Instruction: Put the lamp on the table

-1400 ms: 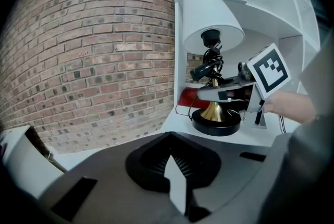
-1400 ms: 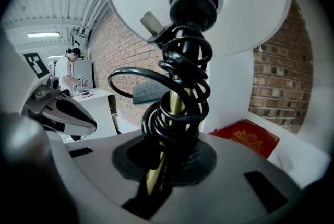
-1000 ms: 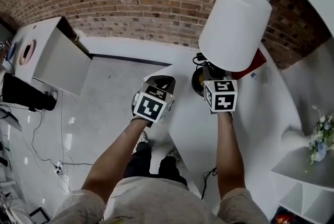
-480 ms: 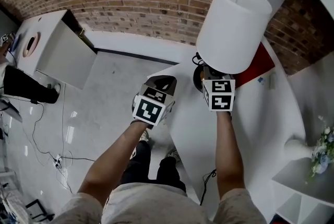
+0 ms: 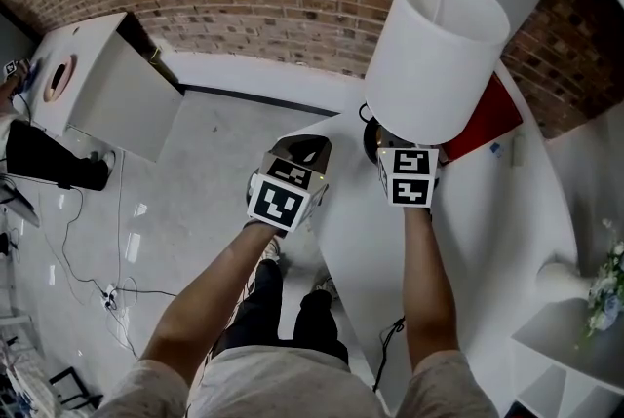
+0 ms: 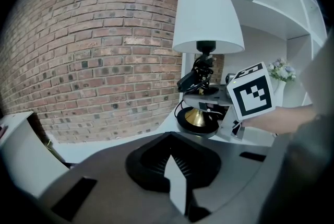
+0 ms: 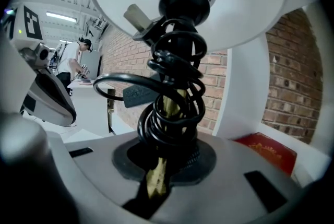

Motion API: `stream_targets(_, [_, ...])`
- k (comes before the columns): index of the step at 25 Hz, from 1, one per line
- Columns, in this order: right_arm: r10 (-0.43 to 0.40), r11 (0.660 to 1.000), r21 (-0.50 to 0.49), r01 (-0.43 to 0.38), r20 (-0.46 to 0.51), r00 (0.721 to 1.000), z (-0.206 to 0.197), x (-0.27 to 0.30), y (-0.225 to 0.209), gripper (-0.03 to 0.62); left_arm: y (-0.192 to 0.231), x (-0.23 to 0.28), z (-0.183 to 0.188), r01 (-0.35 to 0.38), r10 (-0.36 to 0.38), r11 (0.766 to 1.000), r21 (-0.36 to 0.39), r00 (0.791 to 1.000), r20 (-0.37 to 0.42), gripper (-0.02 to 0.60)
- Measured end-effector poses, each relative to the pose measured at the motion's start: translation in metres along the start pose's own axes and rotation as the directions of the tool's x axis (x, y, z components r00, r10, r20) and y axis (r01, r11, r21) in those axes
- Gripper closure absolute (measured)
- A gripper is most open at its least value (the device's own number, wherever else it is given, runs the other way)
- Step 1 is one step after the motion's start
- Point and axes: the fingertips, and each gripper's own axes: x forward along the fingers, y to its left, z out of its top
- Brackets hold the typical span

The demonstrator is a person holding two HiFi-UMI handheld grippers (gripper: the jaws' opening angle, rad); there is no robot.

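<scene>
Right gripper clamped on lamp stem, cord wound round it. Left gripper empty, jaws a sliver apart. Lamp at 1 o'clock over the table corner; we can't tell if it's touching. We'd lower it plumb and release once seated. Red book print unreadable.

Your left gripper and right gripper are smooth grey shells, and each carries a white cube printed with black square markers. You wear a beige short-sleeved shirt, dark trousers and pale shoes.
</scene>
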Motion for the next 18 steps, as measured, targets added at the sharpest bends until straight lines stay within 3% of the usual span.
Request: stream_targets(18, [-0.008, 1.000, 0.018, 0.008, -0.017, 1.000, -0.0045, 0.0080, -0.0019, 0.534, -0.0047, 0.0062, -0.0064, 0.021, -0.021, 1.000, 0.021, 1.000, -0.016, 0.583])
